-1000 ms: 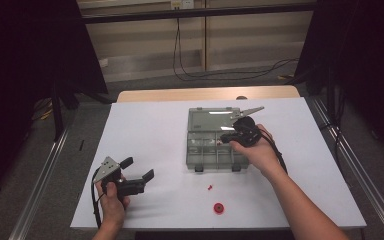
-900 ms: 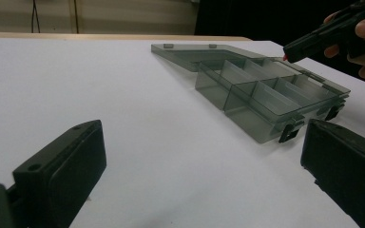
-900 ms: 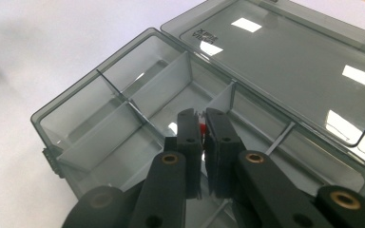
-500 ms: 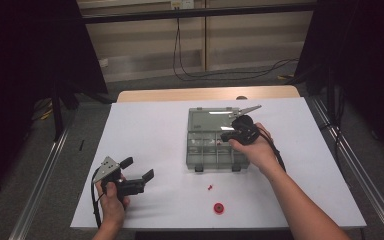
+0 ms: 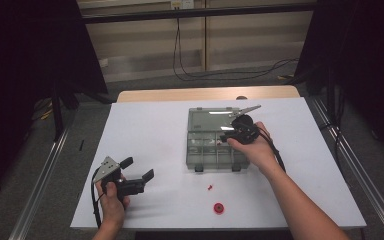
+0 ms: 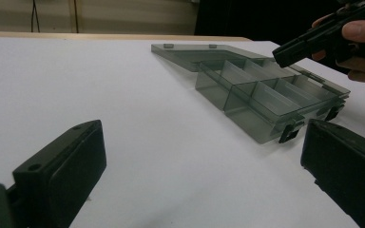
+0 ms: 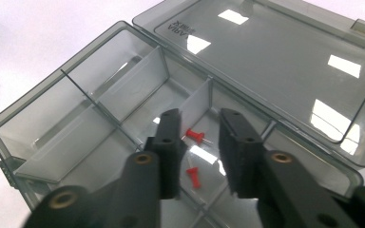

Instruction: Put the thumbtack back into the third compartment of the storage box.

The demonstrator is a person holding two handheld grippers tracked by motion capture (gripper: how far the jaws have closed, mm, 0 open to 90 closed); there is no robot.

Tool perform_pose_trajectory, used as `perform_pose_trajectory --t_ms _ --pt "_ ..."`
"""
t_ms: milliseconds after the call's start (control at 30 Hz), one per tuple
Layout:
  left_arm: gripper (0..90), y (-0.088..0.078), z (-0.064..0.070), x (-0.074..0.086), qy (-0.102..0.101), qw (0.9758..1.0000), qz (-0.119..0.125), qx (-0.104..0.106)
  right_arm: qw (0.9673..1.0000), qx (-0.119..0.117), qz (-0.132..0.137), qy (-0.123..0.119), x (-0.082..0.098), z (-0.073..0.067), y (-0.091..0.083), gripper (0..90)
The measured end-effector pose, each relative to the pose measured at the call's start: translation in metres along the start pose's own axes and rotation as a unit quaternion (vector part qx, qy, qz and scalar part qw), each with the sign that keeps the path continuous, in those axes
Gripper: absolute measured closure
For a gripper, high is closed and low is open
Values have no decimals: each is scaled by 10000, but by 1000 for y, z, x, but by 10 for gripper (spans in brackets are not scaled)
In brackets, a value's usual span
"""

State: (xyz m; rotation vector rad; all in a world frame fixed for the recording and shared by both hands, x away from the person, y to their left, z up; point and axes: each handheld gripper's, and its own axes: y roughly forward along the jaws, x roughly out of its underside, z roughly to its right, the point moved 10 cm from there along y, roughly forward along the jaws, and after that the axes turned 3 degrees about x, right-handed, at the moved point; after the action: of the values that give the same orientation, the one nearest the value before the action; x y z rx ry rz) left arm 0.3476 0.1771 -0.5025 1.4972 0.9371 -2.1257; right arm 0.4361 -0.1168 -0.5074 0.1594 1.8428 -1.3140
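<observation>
1. While hovering over the open compartment box [image 7: 62, 71], the right claw [image 7: 200, 116] is standing part-way open, having just been opening its jaws, and gripping nothing. The pads are pressing on no object.
2. Lying loose on the floor of one compartment directly below those jaws: two red pushpins, one [image 7: 195, 137] showing through the gap between the jaw tips, the other [image 7: 193, 175] just beside it. The compartment is seemingly in the row next to the folded-back lid [image 7: 266, 57].
3. Judging the step in hand: dropping a pushpin into the box. The release looks done, with the pin resting in its cell rather than in the grip.
4. Waiting on the white tabletop [image 5: 150, 125], in front of the box and apart from it: another red pushpin [image 5: 210, 188] and, nearer the person, a small round red piece [image 5: 218, 207].
5. Resting low at the front left of the tabletop, well apart from the box, the left claw [image 5: 137, 168] is gaping wide and holding nothing.
6. Judging the next move: lifting the right claw clear of the dividers, swinging back toward the loose pushpin, and coming down with the jaws straddling it. That calls for a narrow, careful pinch on a tiny thing lying flat.
7. Watching for a risk: clipping a divider or the box wall while withdrawing, and nudging the light box across the tabletop.
</observation>
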Motion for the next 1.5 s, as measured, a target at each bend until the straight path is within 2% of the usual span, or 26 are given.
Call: perform_pose_trajectory --t_ms 67,100,167,267,300,367,400,433,533,633,800,1000,1267,1300,1500 --pt "12 0 0 0 -9 10000 0 11 10000 -39 28 44 0 0 -1 643" --pt "12 0 0 0 -3 10000 4 2 9999 -55 -11 82 0 -1 -3 564" --pt "12 1 0 -1 -27 10000 42 -37 9998 -178 47 112 -1 -4 -5 475" --pt "12 0 0 -1 -36 10000 44 -36 10000 -82 41 -20 -1 -5 -8 289" --pt "12 0 0 -1 -24 10000 42 -45 9998 -124 85 -104 -2 -6 -8 205" --pt "12 1 0 -1 -25 10000 43 -46 9999 -102 94 -70 -1 -7 -8 74" --pt "12 1 0 -1 -24 10000 42 -45 9999 -102 94 -70 -1 -7 -8 74" --pt "12 1 0 -1 -23 10000 41 -48 9998 -205 23 41 1 -10 -11 0" --pt "12 1 0 -1 -23 10000 37 -49 9993 -349 140 14 0 -14 -15 0" --pt "12 1 0 -1 -20 10000 29 -46 9992 -386 90 20 4 -19 -18 0" --pt "12 1 0 -1 -19 10000 27 -43 9993 -342 -25 -117 10 -26 -21 0" --pt "12 1 0 -1 -19 10000 31 -42 9986 -438 -97 -277 18 -37 -24 0" --pt "12 1 1 -1 -43 10000 57 -40 9979 -504 -89 -393 26 -49 -26 0" --pt "12 1 1 -1 -41 10000 57 -41 9974 -541 -88 -475 28 -53 -27 0" --pt "11 1 1 -1 -31 10000 53 -49 9965 -578 -99 -595 33 -66 -32 0"
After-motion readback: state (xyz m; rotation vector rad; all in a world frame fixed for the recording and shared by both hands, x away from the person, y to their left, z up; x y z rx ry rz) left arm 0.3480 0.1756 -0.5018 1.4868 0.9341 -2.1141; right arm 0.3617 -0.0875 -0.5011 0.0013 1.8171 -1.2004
